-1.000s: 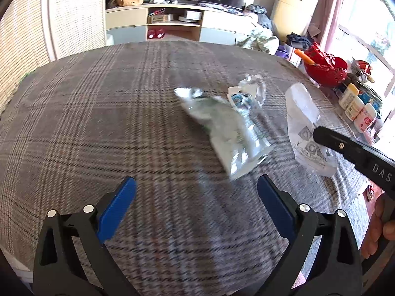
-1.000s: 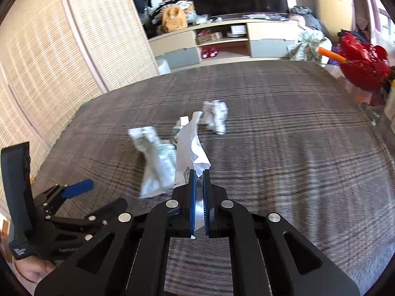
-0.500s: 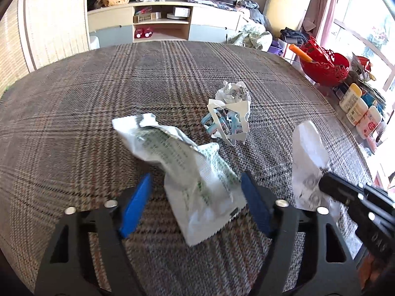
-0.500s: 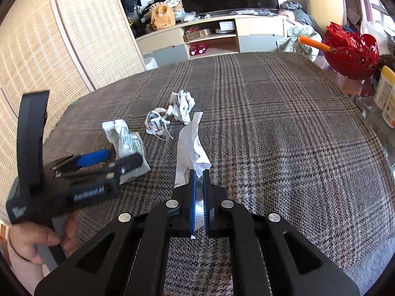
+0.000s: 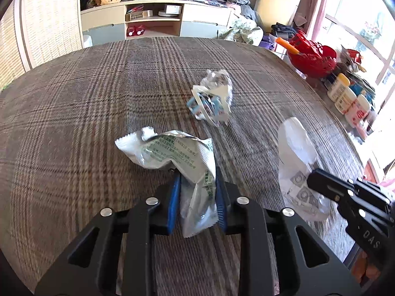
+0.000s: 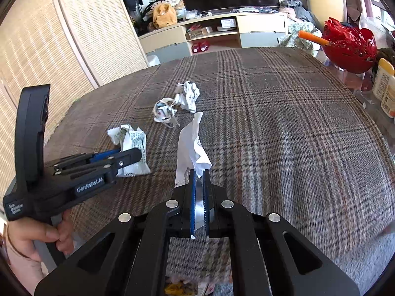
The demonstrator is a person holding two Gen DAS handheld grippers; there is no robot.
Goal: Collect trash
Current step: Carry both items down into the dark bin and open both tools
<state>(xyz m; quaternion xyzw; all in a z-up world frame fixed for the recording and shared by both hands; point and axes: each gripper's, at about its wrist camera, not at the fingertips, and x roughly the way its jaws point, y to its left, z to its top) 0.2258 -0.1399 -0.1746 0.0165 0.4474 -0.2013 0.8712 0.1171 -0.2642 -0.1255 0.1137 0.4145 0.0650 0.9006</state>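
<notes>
The left gripper is closing around a crumpled green-printed wrapper lying on the plaid-covered worktop. The right gripper is clamped tight on a white paper scrap.

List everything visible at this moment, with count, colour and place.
Green-printed wrapper: one, white, between the closing left jaws.
White paper wrapper: one, clamped in the right gripper.
Crumpled scraps: about two, white and blue, mid-cloth.
Plaid cloth: one, brown-grey, covering the surface.
Red basket: one, far right edge.
Bottles: several, white, right edge.
Left gripper: black, blue pads.
Right gripper: black, shut.
Hand: holding the left gripper.
</notes>
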